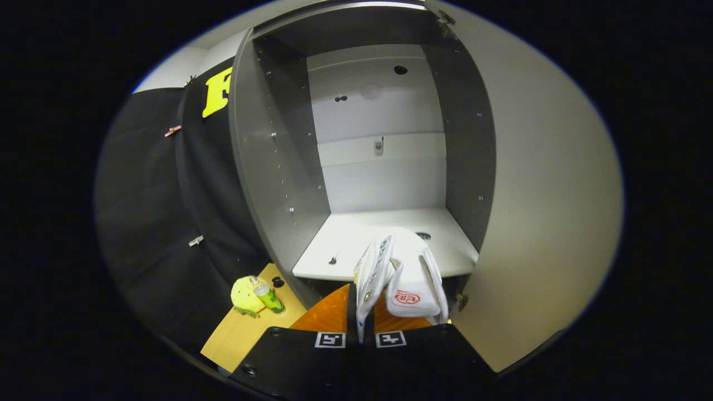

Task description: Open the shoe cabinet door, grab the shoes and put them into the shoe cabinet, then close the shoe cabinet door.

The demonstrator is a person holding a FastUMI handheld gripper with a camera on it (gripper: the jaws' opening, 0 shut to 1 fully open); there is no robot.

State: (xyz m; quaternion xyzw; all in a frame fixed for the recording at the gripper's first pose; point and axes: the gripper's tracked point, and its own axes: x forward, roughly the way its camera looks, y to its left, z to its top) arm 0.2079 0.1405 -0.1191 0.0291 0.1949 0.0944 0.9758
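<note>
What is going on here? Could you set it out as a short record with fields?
Cabinet: grey, standing open, white shelf inside
Door: swung wide, beside the fingers
Shoe: white, pinched between the fingers, its front reaching over the shelf's edge
Gripper: shut on the shoe, just before the shelf
Shelf: bare where it shows
Beside the cabinet: a green bottle and a yellow thing on a wooden board
Task stage: door opened, shoe not yet set down, door not yet closed
</note>
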